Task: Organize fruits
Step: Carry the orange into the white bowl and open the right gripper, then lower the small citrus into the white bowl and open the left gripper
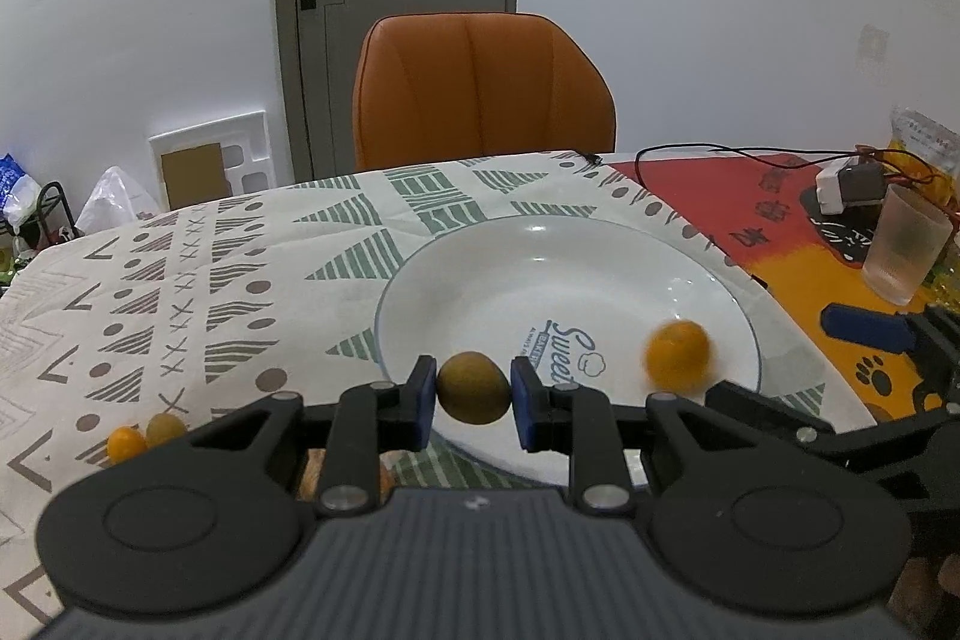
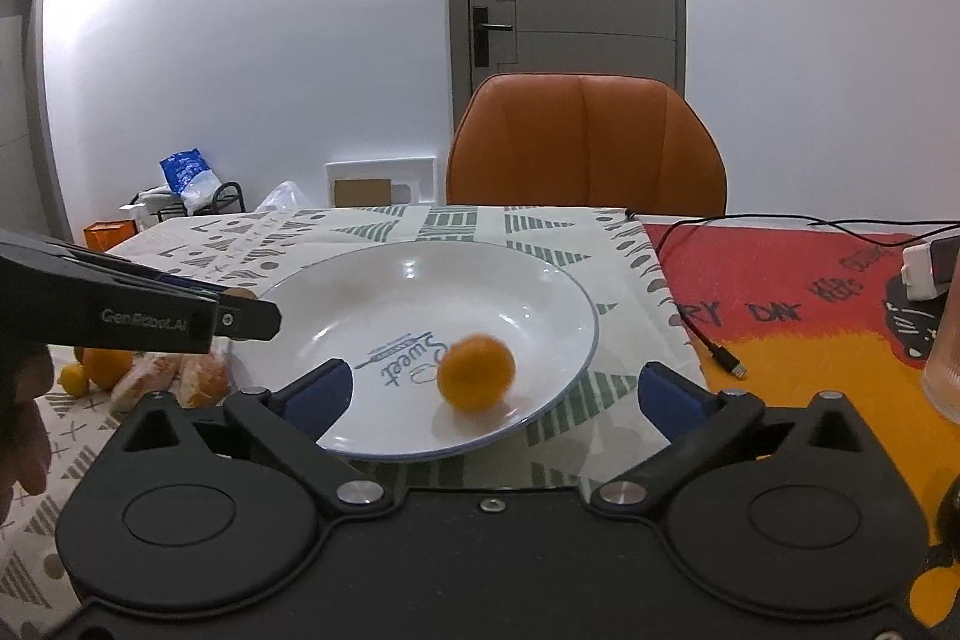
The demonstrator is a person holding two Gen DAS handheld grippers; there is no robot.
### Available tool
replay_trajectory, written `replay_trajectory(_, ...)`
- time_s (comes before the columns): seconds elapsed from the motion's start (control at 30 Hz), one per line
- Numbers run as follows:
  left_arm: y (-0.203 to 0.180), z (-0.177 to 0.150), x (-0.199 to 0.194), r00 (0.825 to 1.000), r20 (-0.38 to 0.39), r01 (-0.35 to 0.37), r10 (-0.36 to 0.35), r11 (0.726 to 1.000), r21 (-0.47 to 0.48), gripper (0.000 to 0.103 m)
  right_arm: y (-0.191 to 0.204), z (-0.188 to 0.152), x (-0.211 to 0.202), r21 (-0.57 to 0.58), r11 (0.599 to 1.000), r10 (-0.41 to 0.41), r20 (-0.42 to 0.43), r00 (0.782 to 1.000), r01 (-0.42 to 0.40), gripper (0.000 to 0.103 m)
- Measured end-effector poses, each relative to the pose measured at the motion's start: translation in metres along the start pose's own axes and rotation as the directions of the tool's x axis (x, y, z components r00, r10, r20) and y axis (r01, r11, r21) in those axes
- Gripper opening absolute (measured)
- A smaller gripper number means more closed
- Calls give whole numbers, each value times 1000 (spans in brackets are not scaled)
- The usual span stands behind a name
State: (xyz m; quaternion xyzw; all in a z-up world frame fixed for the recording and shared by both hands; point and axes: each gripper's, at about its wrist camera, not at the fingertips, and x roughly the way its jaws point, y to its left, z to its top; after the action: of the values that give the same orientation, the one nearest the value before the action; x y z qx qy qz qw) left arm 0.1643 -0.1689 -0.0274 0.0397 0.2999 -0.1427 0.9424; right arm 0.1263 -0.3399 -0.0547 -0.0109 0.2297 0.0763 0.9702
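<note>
Fruit on and around the white plate

A greenish-brown round fruit point(image 1: 473, 388) sits pinched above the plate's point(image 1: 480, 274) 7 o'clock rim. A blurred orange fruit point(image 2: 476, 372) lies inside the plate at about 5 o'clock. Two small fruits, one orange point(image 1: 125, 443), one yellow-green point(image 1: 165, 429), touch on the cloth toward 8 o'clock.

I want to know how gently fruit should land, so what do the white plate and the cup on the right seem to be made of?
White plate: probably glazed ceramic; glossy surface with sharp light reflections, a thin blue rim line and printed lettering. Cup: frosted and translucent, finely ribbed; could be glass or plastic, the look leaves it open.
</note>
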Motion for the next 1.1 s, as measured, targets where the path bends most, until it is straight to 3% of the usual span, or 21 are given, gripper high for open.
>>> replay_trajectory(0.23, -1, 4, 8, 1000, -4, -5, 5, 1000, 3, 25, -3, 7, 1, -26, 999, -29, 33, 999, 30, 103)
replay_trajectory(0.77, 1, 5, 27, 1000, -24, -19, 19, 1000, -3, 26, -9, 5, 7, 7, 1000, -29, 19, 999, 28, 103)
replay_trajectory(1.1, 12, 5, 14, 998, -12, -54, 54, 998, -22, 39, 1, 11, 1, 7, 1000, -2, 41, 999, 2, 103)
